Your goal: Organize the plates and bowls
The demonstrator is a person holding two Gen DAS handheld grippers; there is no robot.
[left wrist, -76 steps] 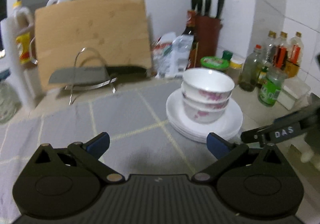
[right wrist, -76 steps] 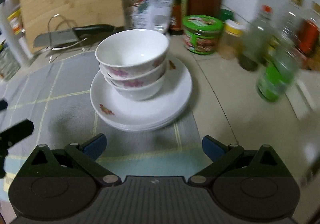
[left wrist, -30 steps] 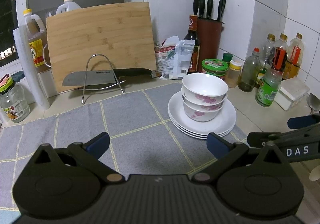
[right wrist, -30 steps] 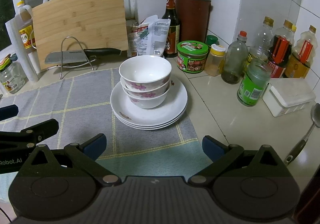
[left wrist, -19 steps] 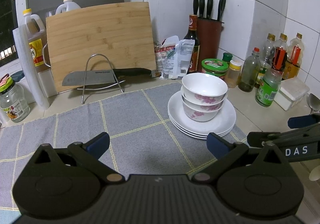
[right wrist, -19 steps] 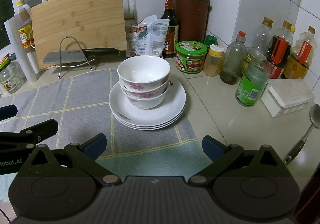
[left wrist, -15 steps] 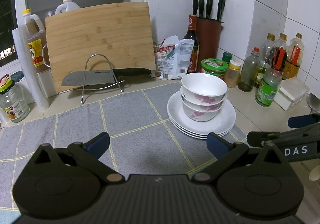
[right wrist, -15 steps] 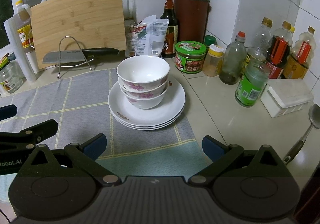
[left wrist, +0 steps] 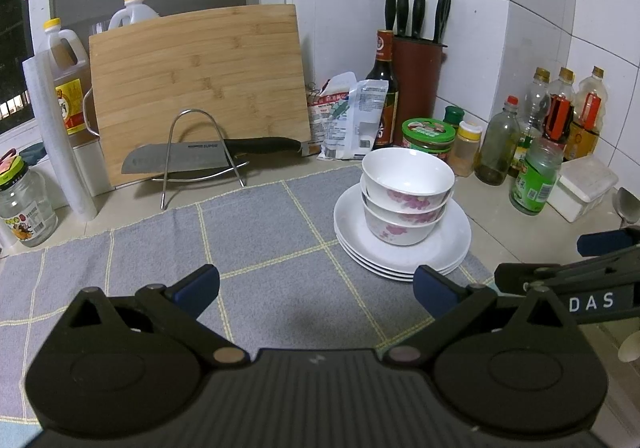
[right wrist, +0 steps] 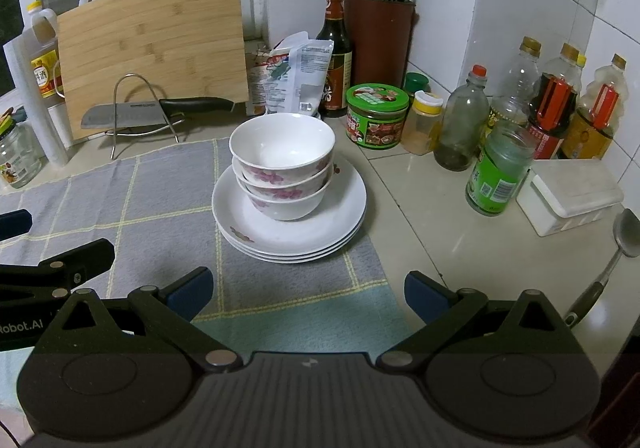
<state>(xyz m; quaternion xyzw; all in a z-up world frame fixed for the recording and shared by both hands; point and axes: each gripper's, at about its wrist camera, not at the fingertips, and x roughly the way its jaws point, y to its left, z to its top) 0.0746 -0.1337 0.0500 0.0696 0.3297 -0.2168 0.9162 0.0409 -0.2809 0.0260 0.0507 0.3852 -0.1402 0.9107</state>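
Note:
Three white bowls with pink flowers (left wrist: 406, 192) (right wrist: 282, 164) are nested on a stack of three white plates (left wrist: 448, 248) (right wrist: 340, 216), which rests on the right part of a grey checked cloth (left wrist: 256, 232) (right wrist: 152, 200). My left gripper (left wrist: 316, 286) is open, held back from the stack and to its left, with nothing between its blue pads. My right gripper (right wrist: 306, 294) is open too, just in front of the plates, holding nothing. Each gripper shows at the edge of the other's view.
A bamboo cutting board (left wrist: 200, 88) leans at the back behind a knife on a wire stand (left wrist: 192, 156). A knife block (right wrist: 378, 36), sauce bottles (right wrist: 556, 108), jars (right wrist: 376, 116) and a white box (right wrist: 572, 192) crowd the right side. A spoon (right wrist: 616, 248) lies at the right; a glass jar (left wrist: 24, 204) stands at the left.
Both grippers have drawn back from the stack since 2.5 s ago, when the views were blurred and closer. Over the last second there is only a slight drift; both stay open.

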